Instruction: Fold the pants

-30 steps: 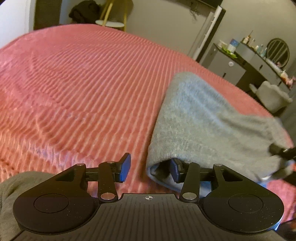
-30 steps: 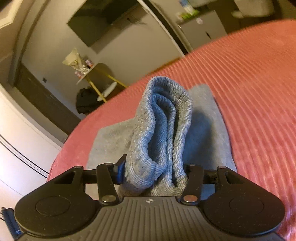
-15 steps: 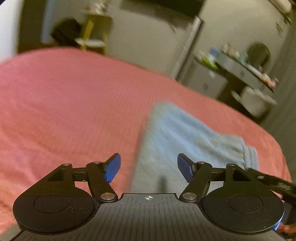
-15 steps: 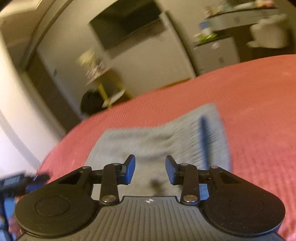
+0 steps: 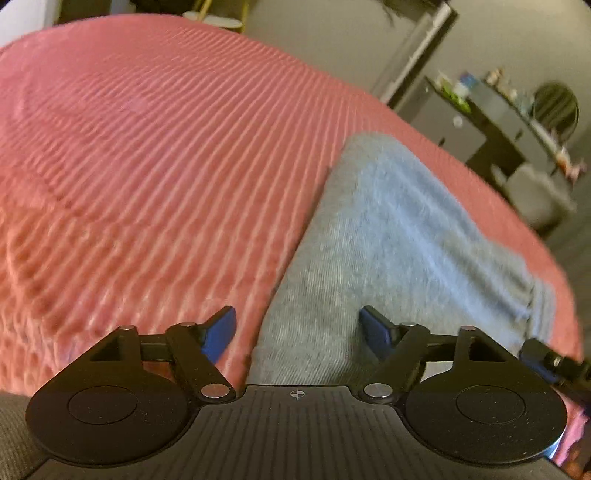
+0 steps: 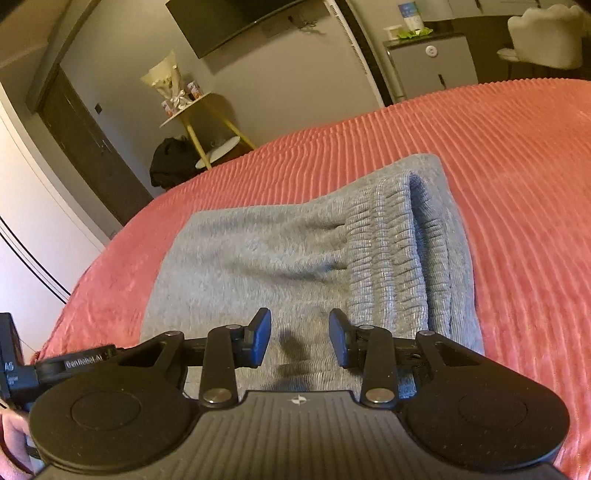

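Grey sweatpants [image 6: 280, 258] lie folded flat on the red ribbed bedspread [image 6: 517, 184], with the ribbed elastic waistband [image 6: 399, 251] on top at the right. My right gripper [image 6: 299, 338] is open and empty just above the near edge of the pants. In the left wrist view the same pants [image 5: 388, 240] lie right of centre on the bedspread [image 5: 147, 166]. My left gripper [image 5: 299, 332] is open wide and empty over their near left edge. The tip of the other gripper [image 5: 554, 363] shows at the right edge.
A yellow-legged side table [image 6: 207, 122] and a dark bag [image 6: 173, 162] stand beyond the bed. A dark door [image 6: 85, 147] is at the left, a wall TV [image 6: 236, 22] above, a small grey fridge [image 6: 432, 70] and white chair [image 6: 543, 37] at the right.
My right gripper let go of the bunched waistband, which now lies flat on the pants. My left gripper let go of the pants edge and opened wider. Both pulled back slightly.
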The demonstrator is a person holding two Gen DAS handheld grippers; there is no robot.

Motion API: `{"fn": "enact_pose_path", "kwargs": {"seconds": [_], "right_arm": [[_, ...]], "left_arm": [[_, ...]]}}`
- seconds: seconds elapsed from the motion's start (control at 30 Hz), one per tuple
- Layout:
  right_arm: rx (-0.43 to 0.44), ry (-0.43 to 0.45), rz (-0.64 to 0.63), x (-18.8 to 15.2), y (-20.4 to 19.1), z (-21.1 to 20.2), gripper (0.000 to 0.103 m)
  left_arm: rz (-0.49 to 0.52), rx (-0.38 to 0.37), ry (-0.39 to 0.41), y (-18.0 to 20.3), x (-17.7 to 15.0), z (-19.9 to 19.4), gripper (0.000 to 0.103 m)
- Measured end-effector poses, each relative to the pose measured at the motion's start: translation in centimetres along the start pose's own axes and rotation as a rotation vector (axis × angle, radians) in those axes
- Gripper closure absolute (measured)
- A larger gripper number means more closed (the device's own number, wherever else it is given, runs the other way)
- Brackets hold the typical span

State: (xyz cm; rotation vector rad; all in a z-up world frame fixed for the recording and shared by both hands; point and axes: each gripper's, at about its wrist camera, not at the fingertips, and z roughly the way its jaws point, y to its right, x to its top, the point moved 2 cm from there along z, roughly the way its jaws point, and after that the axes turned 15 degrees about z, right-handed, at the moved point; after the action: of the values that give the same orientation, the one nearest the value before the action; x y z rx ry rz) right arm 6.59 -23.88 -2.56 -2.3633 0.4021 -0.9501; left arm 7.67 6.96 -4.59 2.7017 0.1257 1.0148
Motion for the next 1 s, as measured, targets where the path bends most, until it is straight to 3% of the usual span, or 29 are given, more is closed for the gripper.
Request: {"fn": "enact_pose_path", "kwargs": {"seconds": [0.07,0.1,0.13,0.17,0.2,0.27,0.43,0.57,0.83,0.93,1.0], "right_arm": [[0.011,0.023,0.009,0.0,-0.1,-0.8,0.065],[0.022,0.052,0.012,0.1,0.0,-1.5,0.052],[0.015,0.097,0.015,0.3,0.0,-2.3,0.028],[-0.007,0.152,0.014,0.4,0.0,-3.2,0.021],[-0.028,0.217,0.006,0.5,0.2,-4.3,0.020],[-0.035,0.236,0.029,0.8,0.7,-4.9,0.020],[-0.100,0.123,0.128,1.4,2.4,-2.8,0.020],[-0.054,-0.005,0.271,1.5,4.1,-1.6,0.020],[0.046,-0.083,0.547,0.6,7.5,-2.3,0.019],[0.055,-0.066,0.627,0.6,8.4,-2.3,0.019],[0.002,-0.049,0.617,0.5,8.7,-2.6,0.019]], "left_arm": [[0.021,0.021,0.043,0.6,0.2,-1.0,0.028],[0.028,0.035,0.067,0.6,0.3,-1.3,0.028],[0.029,0.041,0.085,0.5,0.4,-1.6,0.028],[0.023,0.027,0.096,0.4,0.5,-1.7,0.027],[0.017,0.001,0.096,0.4,0.5,-1.7,0.027],[0.018,-0.033,0.073,0.4,0.5,-1.4,0.027],[0.067,-0.045,0.025,0.9,0.0,-0.4,0.027],[0.051,-0.046,0.013,0.6,0.0,0.2,0.027],[0.016,-0.066,0.003,0.0,-0.5,0.4,0.026],[0.007,-0.062,0.007,0.0,-0.6,0.1,0.026],[-0.005,-0.069,0.006,-0.1,-0.7,0.0,0.026]]}}
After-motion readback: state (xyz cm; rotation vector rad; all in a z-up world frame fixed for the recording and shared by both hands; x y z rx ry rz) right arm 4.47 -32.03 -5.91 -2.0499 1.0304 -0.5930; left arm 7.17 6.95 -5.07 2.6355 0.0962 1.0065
